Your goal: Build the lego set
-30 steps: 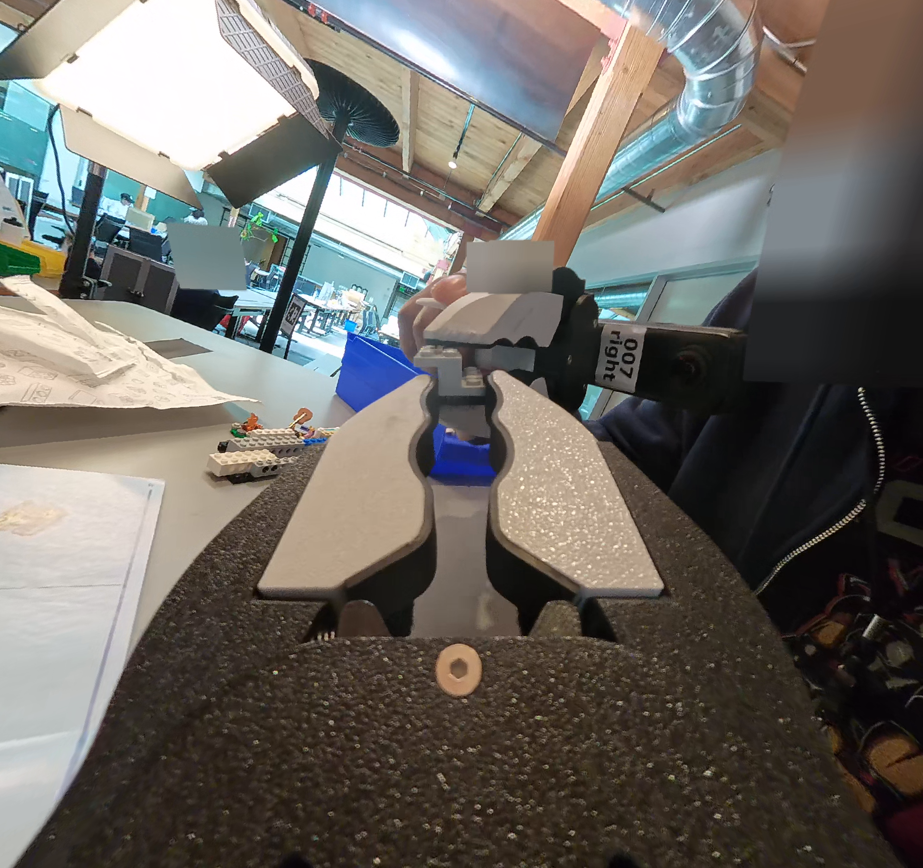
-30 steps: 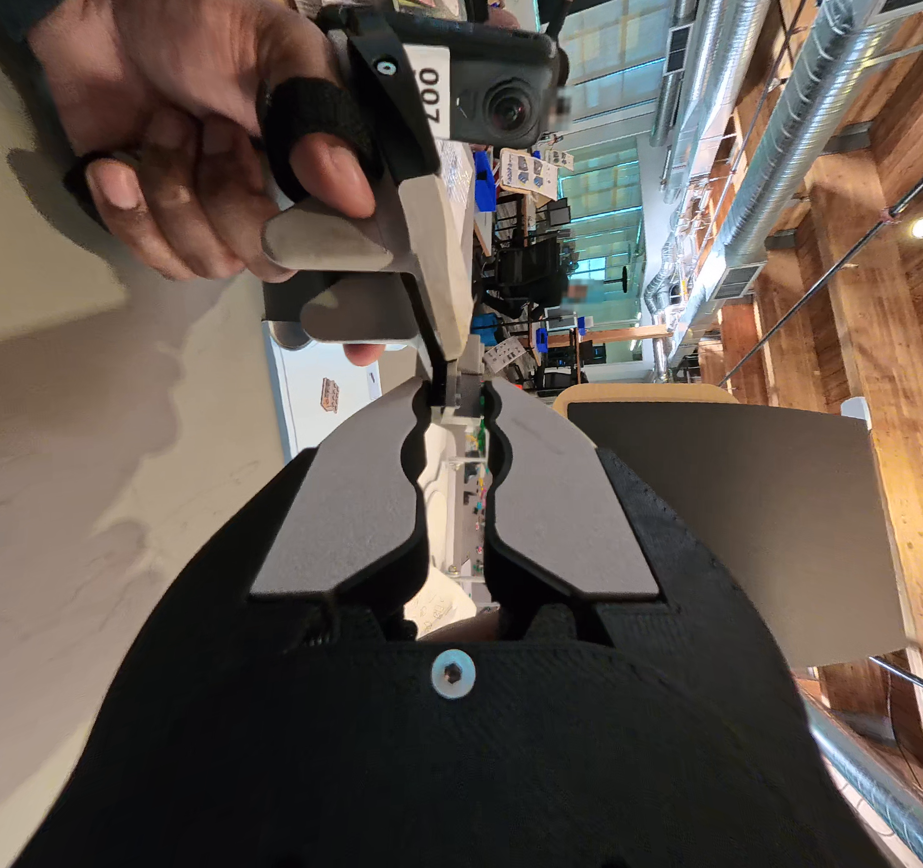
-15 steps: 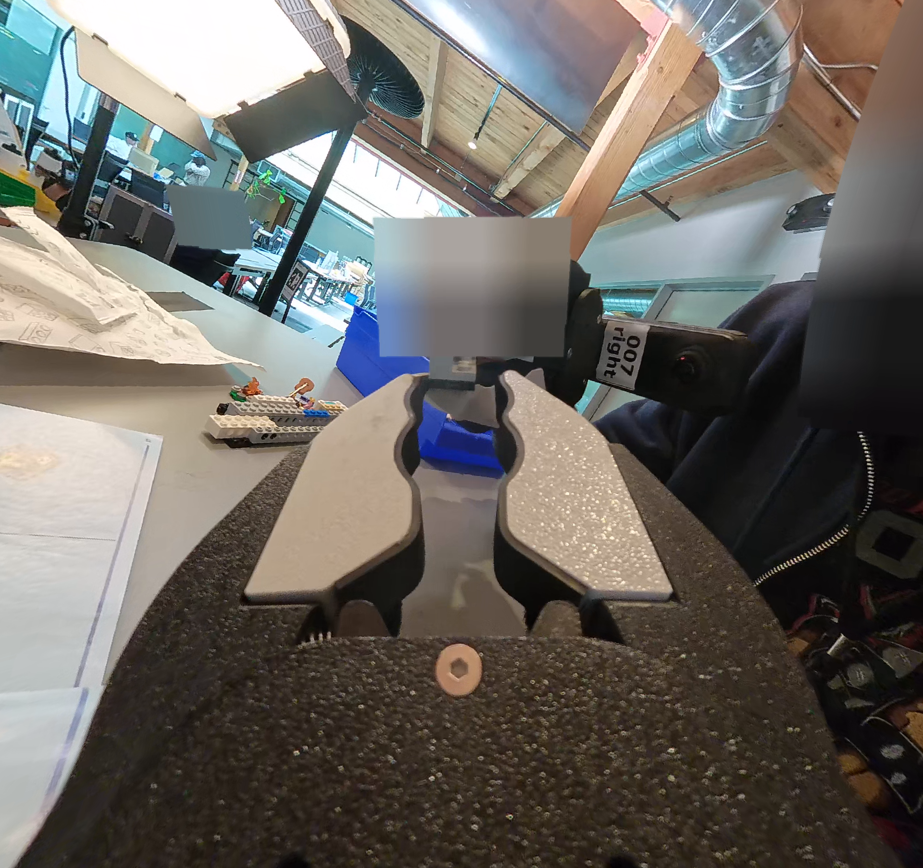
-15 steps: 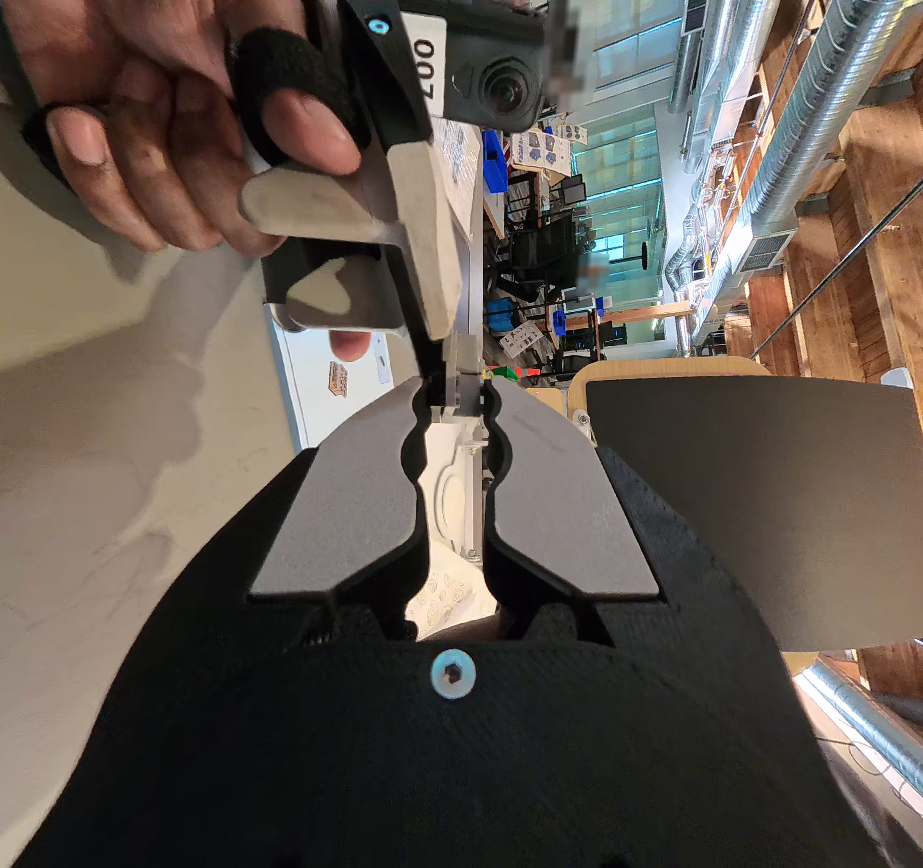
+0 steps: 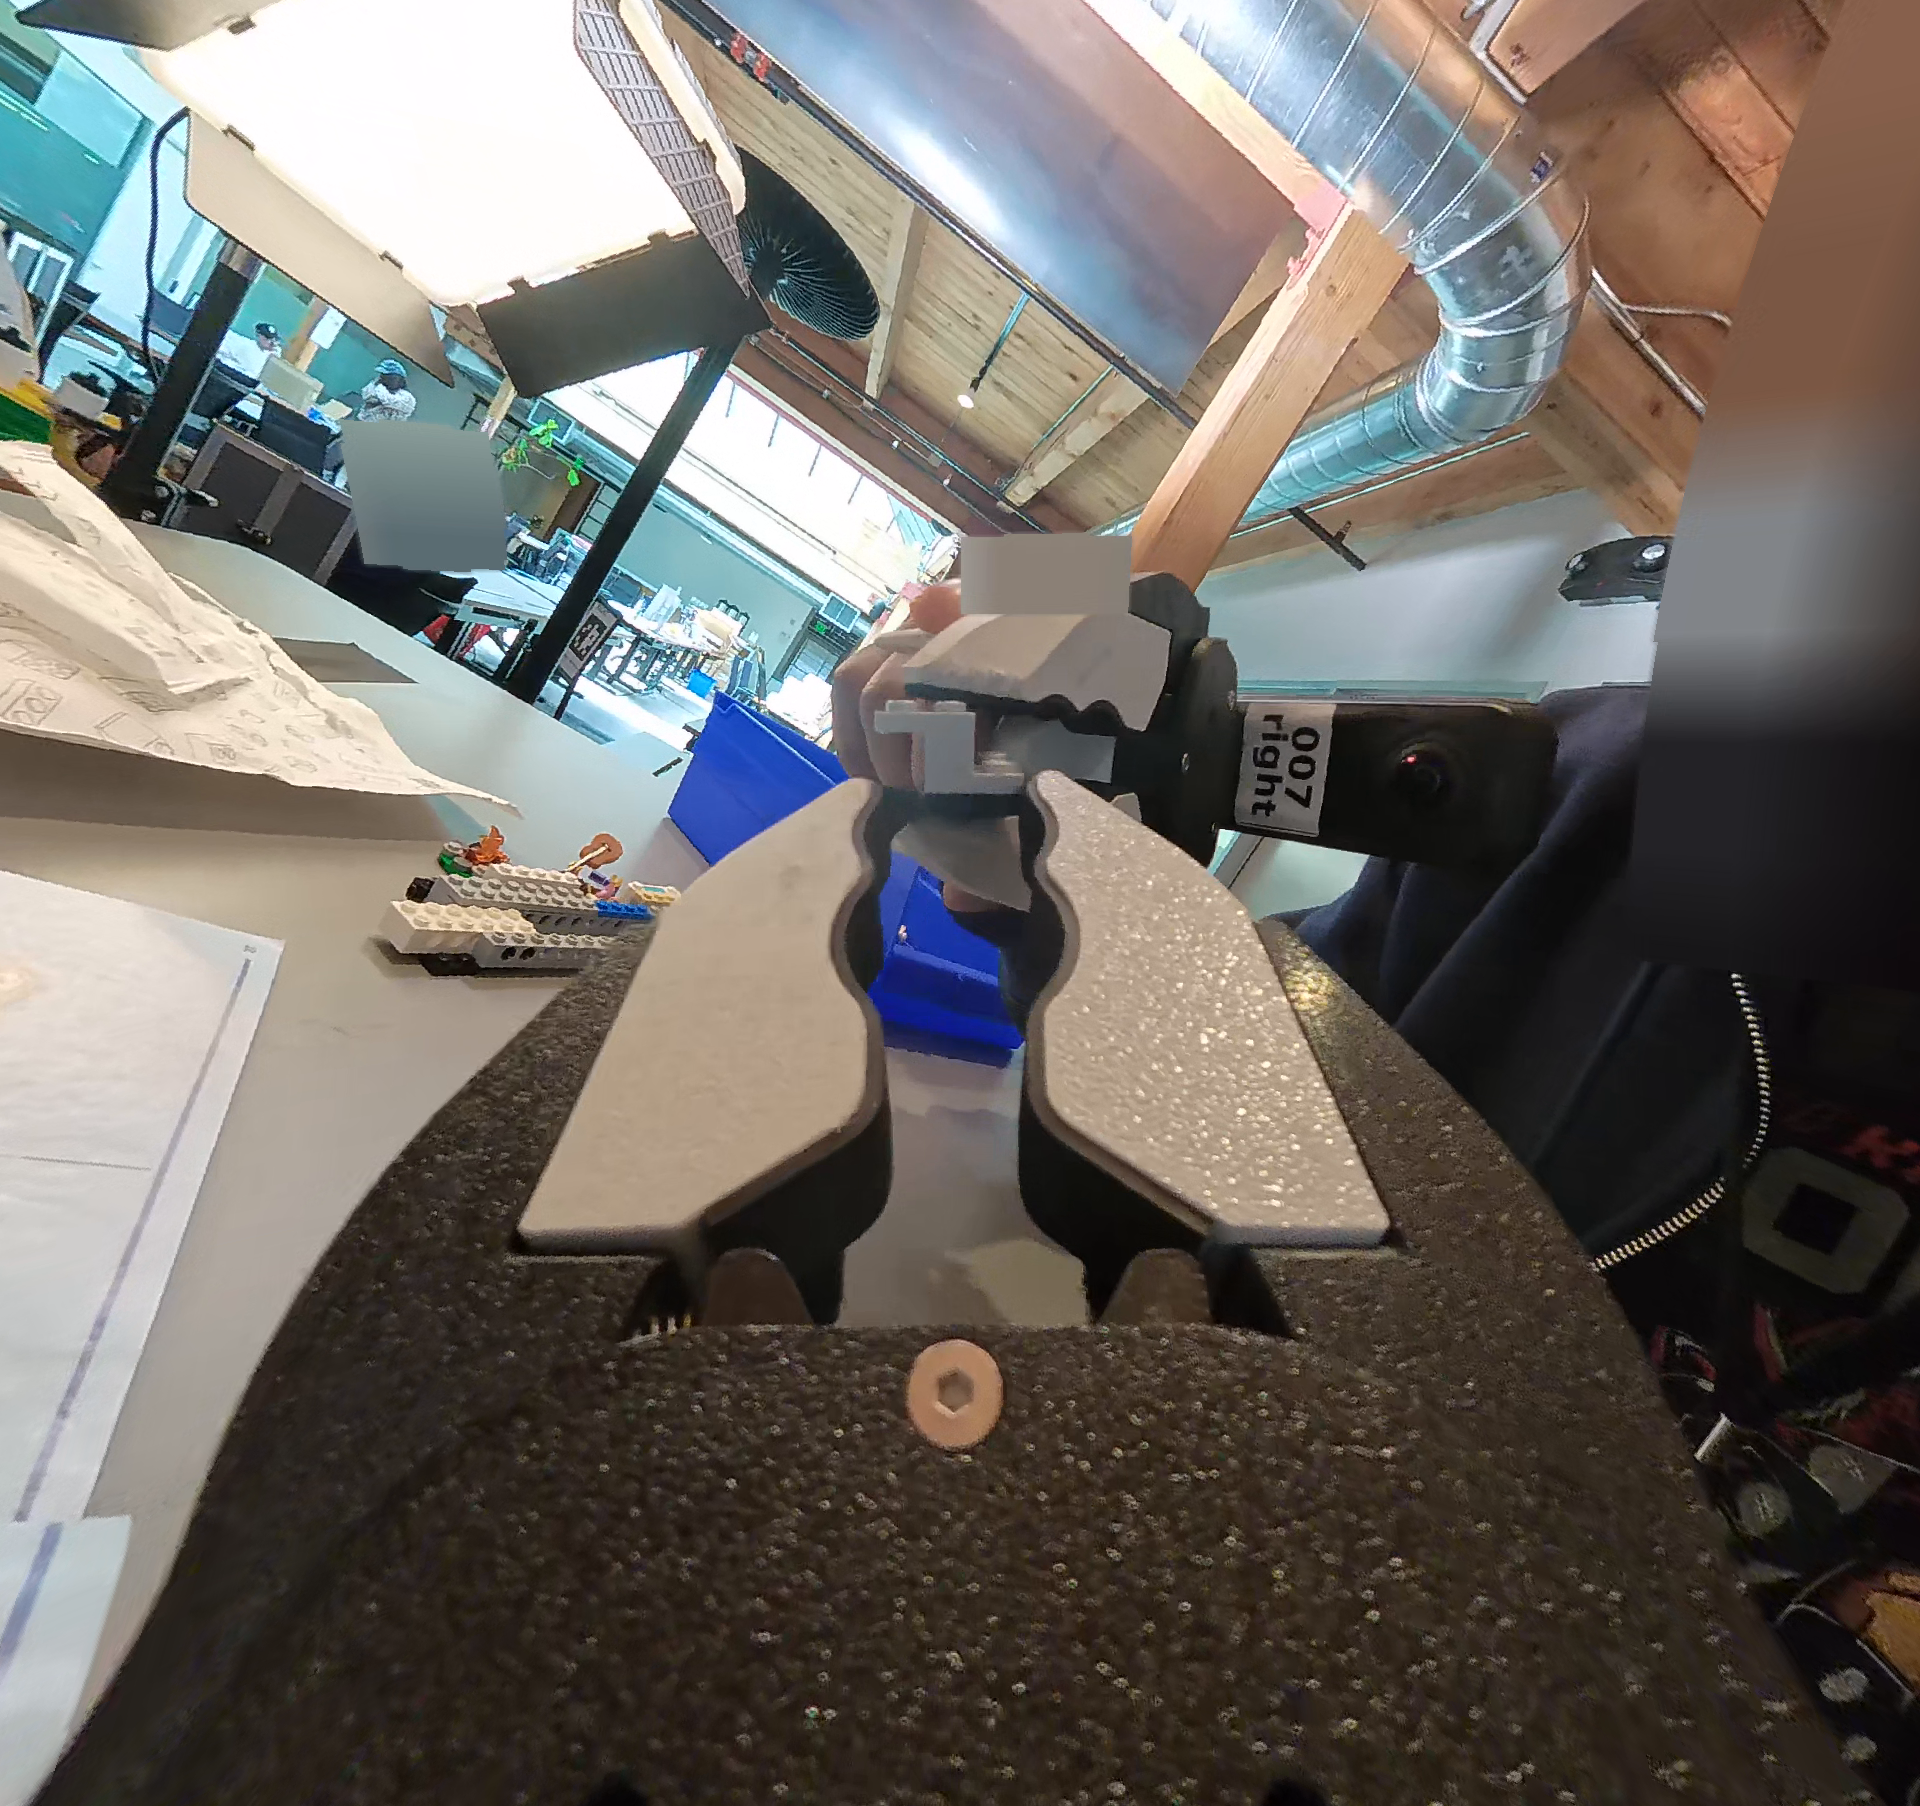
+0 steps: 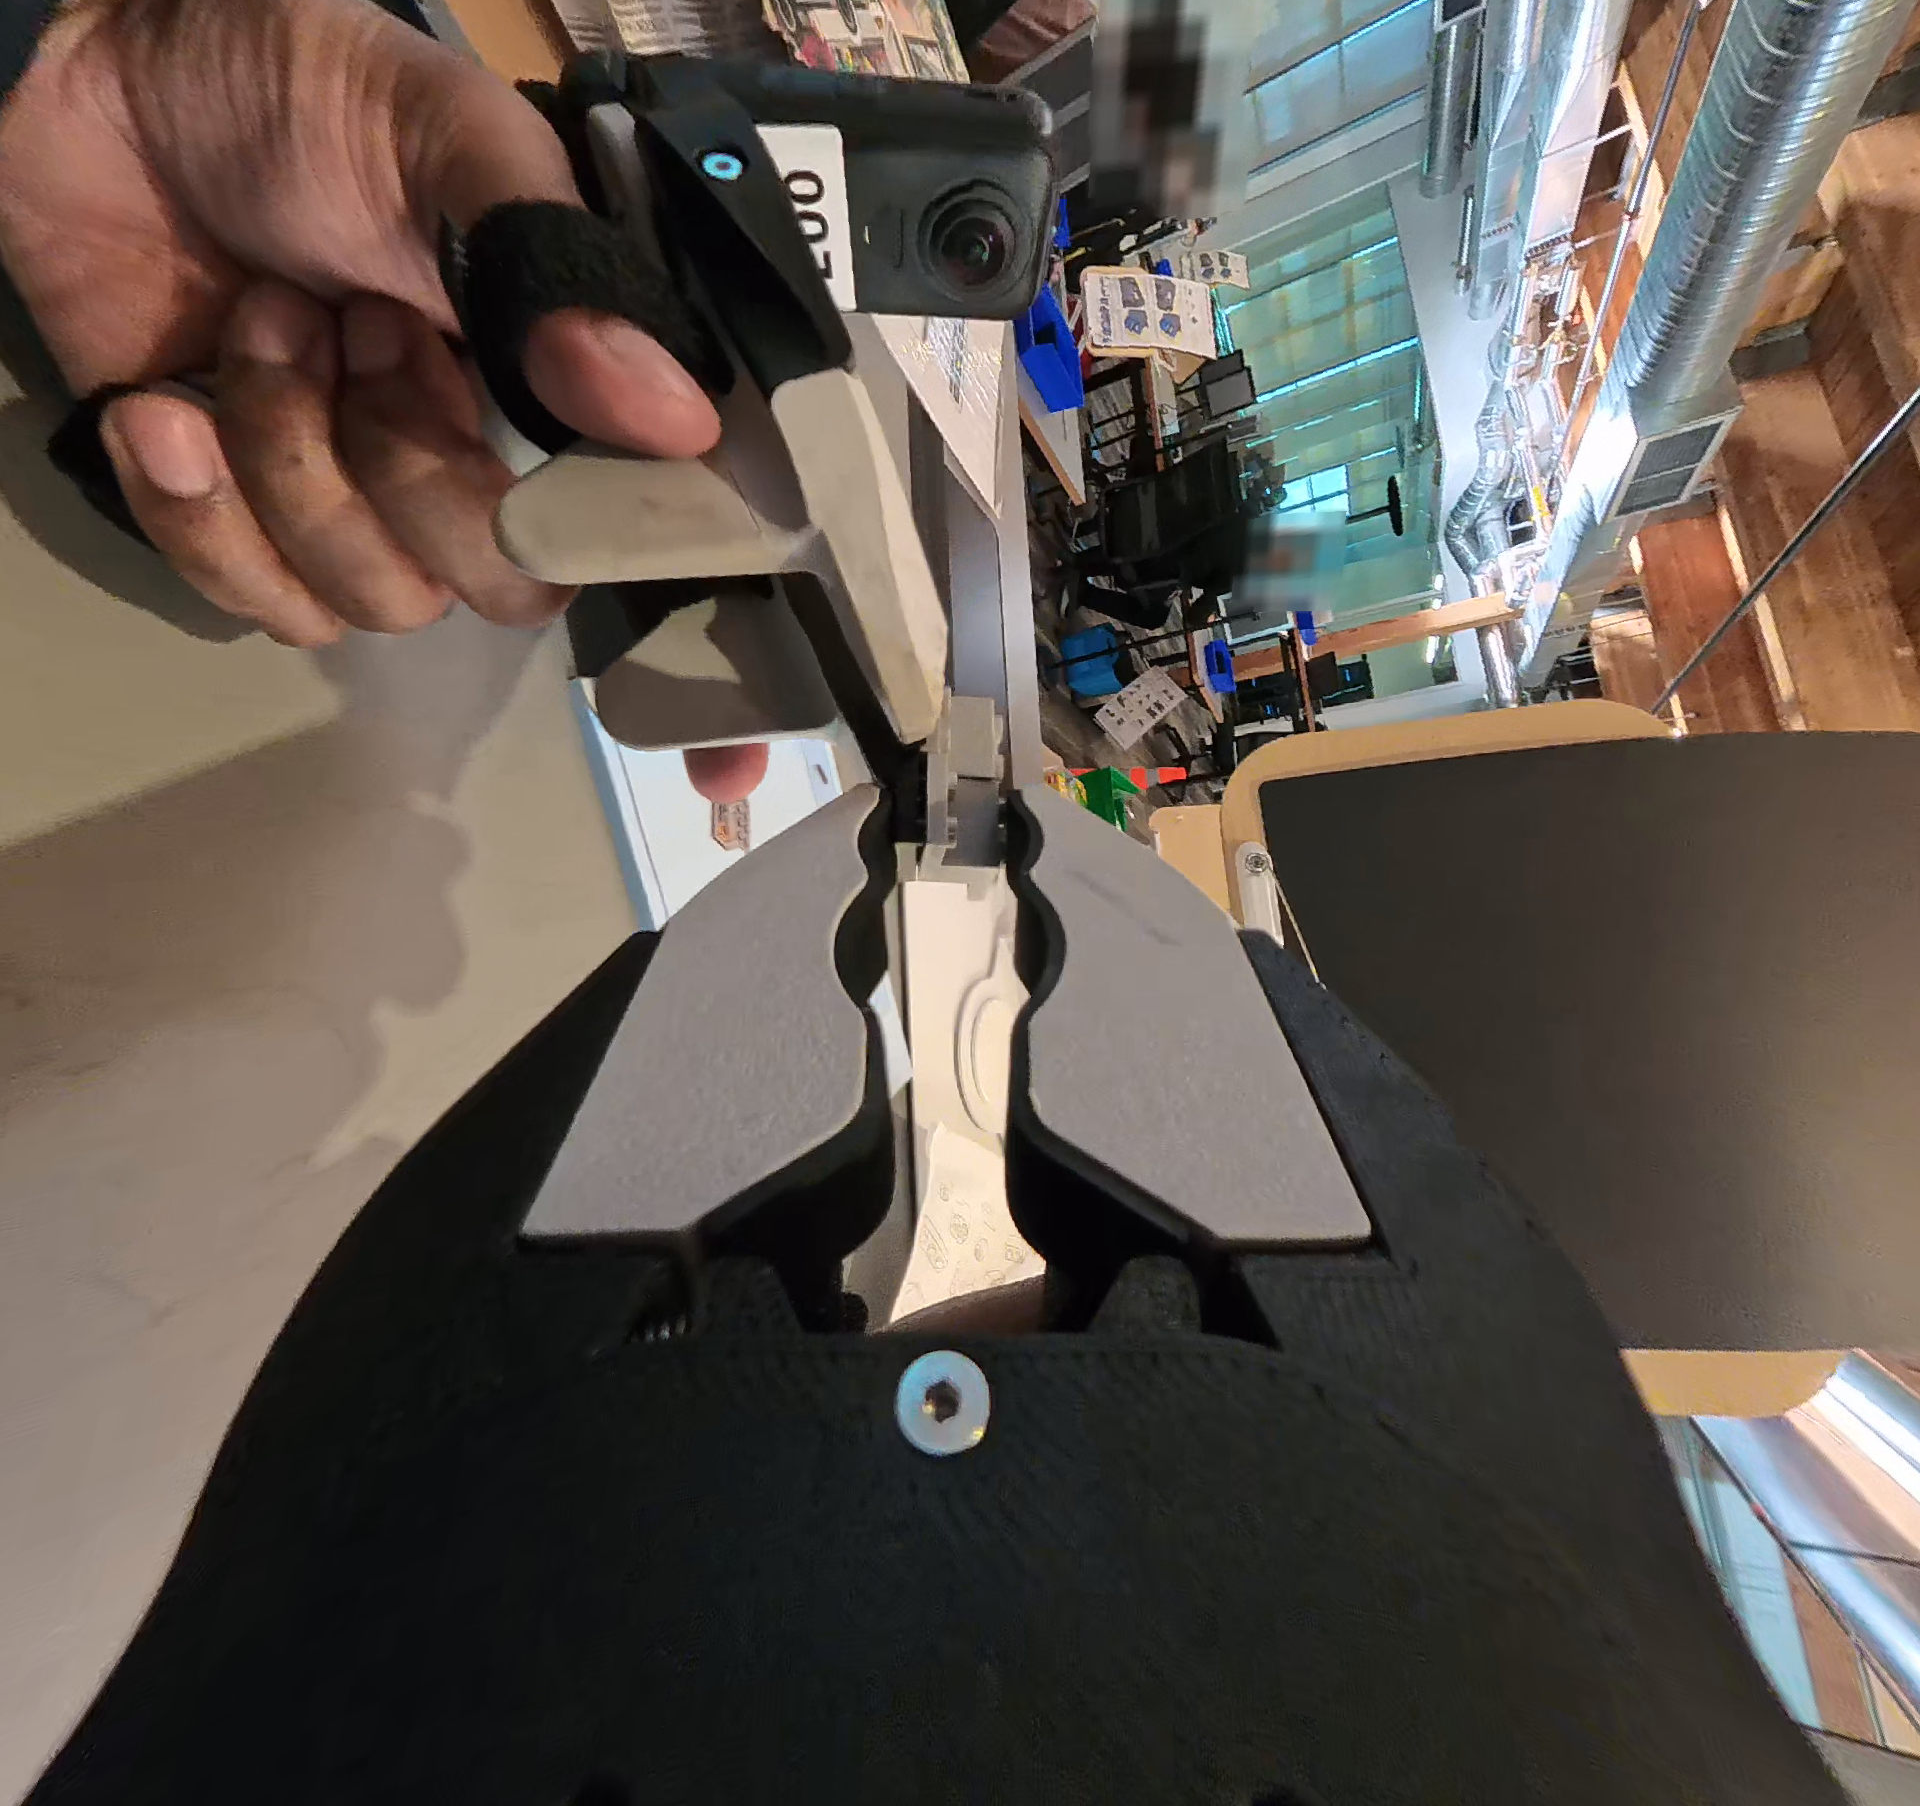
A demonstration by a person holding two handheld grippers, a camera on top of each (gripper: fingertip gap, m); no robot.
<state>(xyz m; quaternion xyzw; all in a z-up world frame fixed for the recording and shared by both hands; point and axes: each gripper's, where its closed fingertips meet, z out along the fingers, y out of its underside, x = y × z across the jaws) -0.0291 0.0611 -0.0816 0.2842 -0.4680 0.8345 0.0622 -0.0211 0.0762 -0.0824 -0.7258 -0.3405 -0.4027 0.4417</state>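
Note:
In the left wrist view my left gripper (image 5: pixel 956 800) stands open, its tips just under a small grey stepped brick piece (image 5: pixel 940 748). A dark gap shows between its left pad and the piece. My right gripper (image 5: pixel 925 748) comes in from the right and is shut on that piece, one finger above it and one below. In the right wrist view my right gripper (image 6: pixel 951 811) clamps the grey piece (image 6: pixel 966 821) between both pads. The left gripper (image 6: pixel 971 728), held by a hand (image 6: pixel 312 354), reaches down to it, and the piece's upper end stands between its fingers.
A white brick model (image 5: pixel 509 915) lies on the grey table (image 5: pixel 312 842), with a blue bin (image 5: pixel 769 790) behind it. Printed sheets (image 5: pixel 156 696) lie at the left. A person in a dark jacket (image 5: pixel 1558 925) is at the right. A black panel (image 6: pixel 1558 1029) fills the right of the right wrist view. The tips of both grippers are at nearly the same place.
A second ago my left pads were closed on the grey piece. They have since opened off it and sit just below it. My right gripper has kept its grip throughout.

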